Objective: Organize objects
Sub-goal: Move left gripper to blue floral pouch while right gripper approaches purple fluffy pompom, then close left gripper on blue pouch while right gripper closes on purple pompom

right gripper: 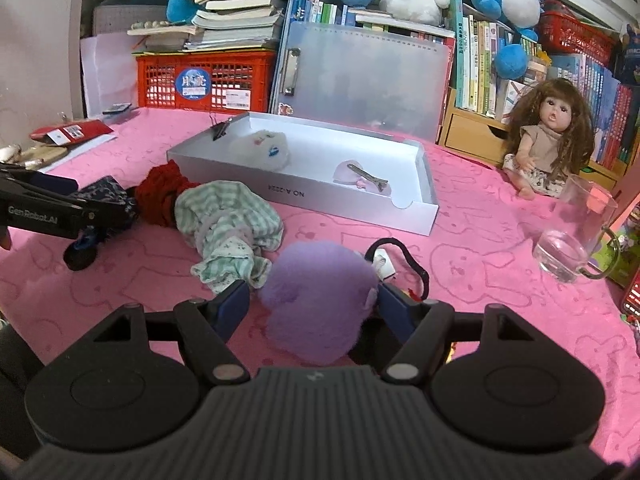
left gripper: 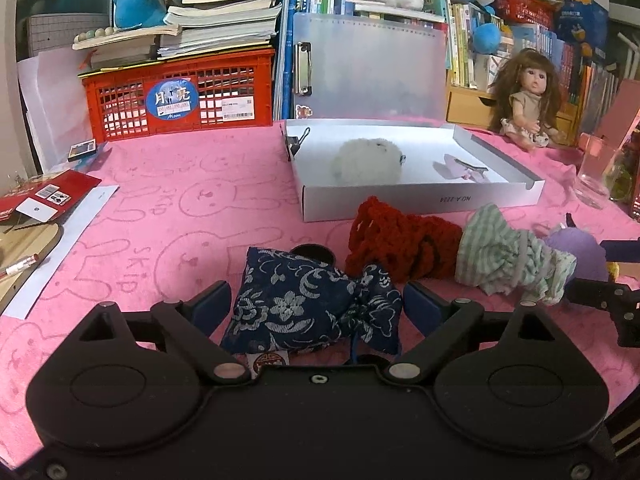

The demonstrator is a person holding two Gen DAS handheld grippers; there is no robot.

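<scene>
Between the spread fingers of the left gripper (left gripper: 316, 304), at 6 o'clock in the left wrist view, lies the blue floral pouch (left gripper: 308, 308) on the pink cloth (left gripper: 180, 220). The jaws stand apart; neither pad appears to press the pouch. In the right wrist view the right gripper (right gripper: 312, 306) straddles the purple plush (right gripper: 316, 296) likewise. Its left pad is clear of the plush. The right pad is just beside it; contact cannot be confirmed, so no grip is established.

At 1 o'clock from the pouch lie the red knit piece (left gripper: 396, 240) and the green striped cloth (left gripper: 508, 256), touching each other. Beyond them, at 12 o'clock, sits the white box (left gripper: 420, 202), already holding a white plush (left gripper: 368, 160) and a hair clip (left gripper: 468, 168).

Judged step: pre-grasp on two items at once. Next move calls for closing each pair of jaws on its soft item, lifting clear of the neighbouring fabrics, then carrying toward the box.
</scene>
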